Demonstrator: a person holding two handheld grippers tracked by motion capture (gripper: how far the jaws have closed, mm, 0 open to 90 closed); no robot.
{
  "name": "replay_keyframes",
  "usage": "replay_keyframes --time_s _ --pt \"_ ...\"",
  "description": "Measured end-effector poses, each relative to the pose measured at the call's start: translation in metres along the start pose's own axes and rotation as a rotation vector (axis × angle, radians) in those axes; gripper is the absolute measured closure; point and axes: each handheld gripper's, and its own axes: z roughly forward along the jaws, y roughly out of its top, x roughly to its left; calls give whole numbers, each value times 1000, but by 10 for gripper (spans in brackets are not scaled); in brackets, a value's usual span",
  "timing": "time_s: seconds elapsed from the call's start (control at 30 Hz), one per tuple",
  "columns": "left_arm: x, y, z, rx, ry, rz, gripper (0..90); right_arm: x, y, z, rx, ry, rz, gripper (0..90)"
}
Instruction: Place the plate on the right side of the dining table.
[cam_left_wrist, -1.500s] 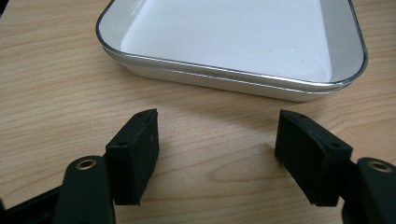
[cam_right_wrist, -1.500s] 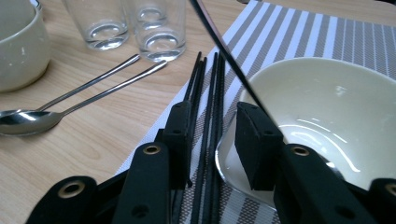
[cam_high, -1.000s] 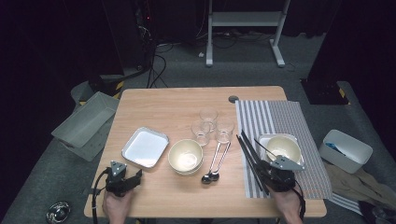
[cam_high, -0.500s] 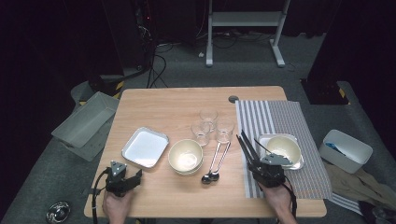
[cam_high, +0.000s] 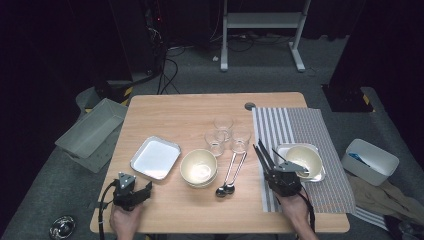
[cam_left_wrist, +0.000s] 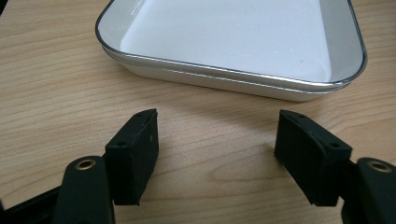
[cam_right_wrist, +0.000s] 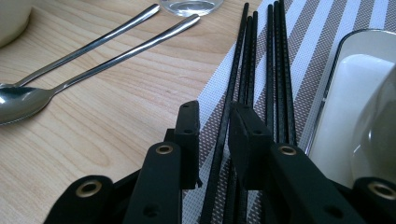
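Several black chopsticks (cam_high: 262, 155) lie side by side on the left edge of the striped mat (cam_high: 300, 125). My right gripper (cam_high: 274, 172) is low over their near ends. In the right gripper view its jaws (cam_right_wrist: 214, 126) have just been closing and stand narrow, with one chopstick (cam_right_wrist: 223, 126) in the gap between the pads, and the other chopsticks (cam_right_wrist: 275, 56) lie just right of the jaws. The pads do not visibly press on it. My left gripper (cam_high: 148, 187) rests open at the table's front left, its jaws (cam_left_wrist: 217, 140) facing the white tray (cam_left_wrist: 224, 42) with bare wood between them.
Two spoons (cam_high: 231, 170) lie left of the mat, near a cream bowl (cam_high: 199, 167) and three glasses (cam_high: 223, 122). A second tray (cam_high: 280, 150) on the mat holds another bowl (cam_high: 303, 160), close to the right of my right gripper. The empty white tray (cam_high: 155, 158) is at the front left.
My right gripper has moved left and a little lower onto the chopsticks' near ends, and its jaws have narrowed. The left gripper has stayed where it was.
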Motion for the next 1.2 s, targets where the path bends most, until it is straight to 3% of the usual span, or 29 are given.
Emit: replay_keyframes --time_s 1.2 --pt "0 0 0 -1 -2 -1 305 0 4 13 55 -7 8 752"
